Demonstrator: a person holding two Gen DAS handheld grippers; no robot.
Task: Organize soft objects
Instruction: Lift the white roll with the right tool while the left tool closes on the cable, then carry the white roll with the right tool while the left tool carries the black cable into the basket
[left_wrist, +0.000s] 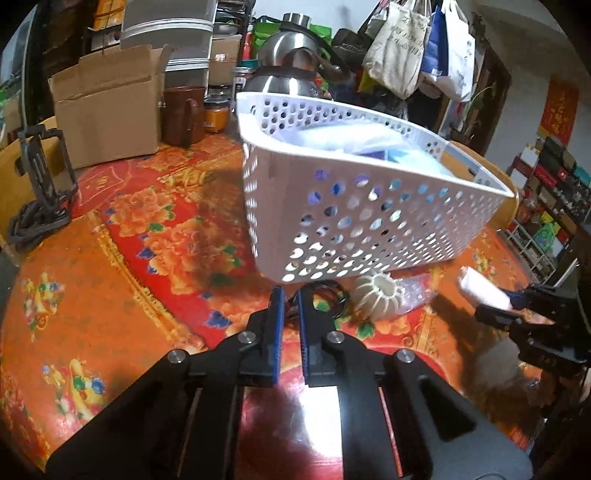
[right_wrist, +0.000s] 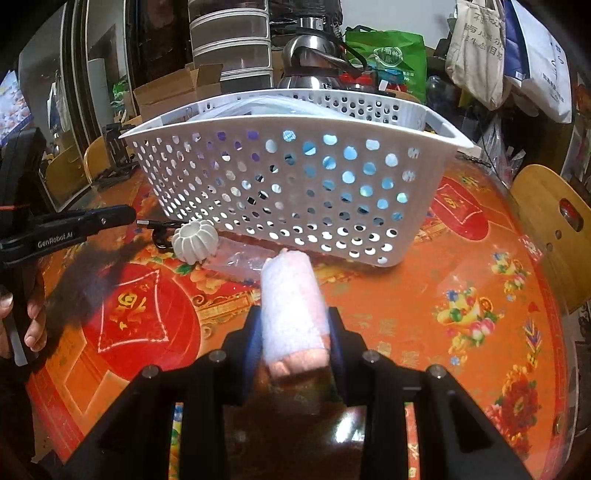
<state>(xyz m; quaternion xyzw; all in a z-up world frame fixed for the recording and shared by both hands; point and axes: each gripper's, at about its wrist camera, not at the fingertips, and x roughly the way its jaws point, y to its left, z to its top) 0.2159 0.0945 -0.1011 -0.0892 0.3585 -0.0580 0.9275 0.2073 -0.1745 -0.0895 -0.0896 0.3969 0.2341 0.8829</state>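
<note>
Right gripper (right_wrist: 293, 325): jaws clamped on a rolled pink-and-white towel (right_wrist: 291, 310), held just before the white perforated basket (right_wrist: 295, 184).
Left gripper (left_wrist: 291, 295): jaws narrowly apart, nothing between them, just short of the basket's near corner.
White ribbed ball (right_wrist: 194, 240): on the tablecloth, in front of the basket's left end, a clear plastic bag (right_wrist: 240, 262) beside it.
Black cord (left_wrist: 328, 295): lying just before the basket's near corner.
Basket: on the red-orange floral tablecloth (right_wrist: 424, 295), holding blue and purple soft items.
Steel kettle (right_wrist: 314, 55): behind the basket.
Cardboard box (left_wrist: 107, 110): behind the basket, leftward.
</note>
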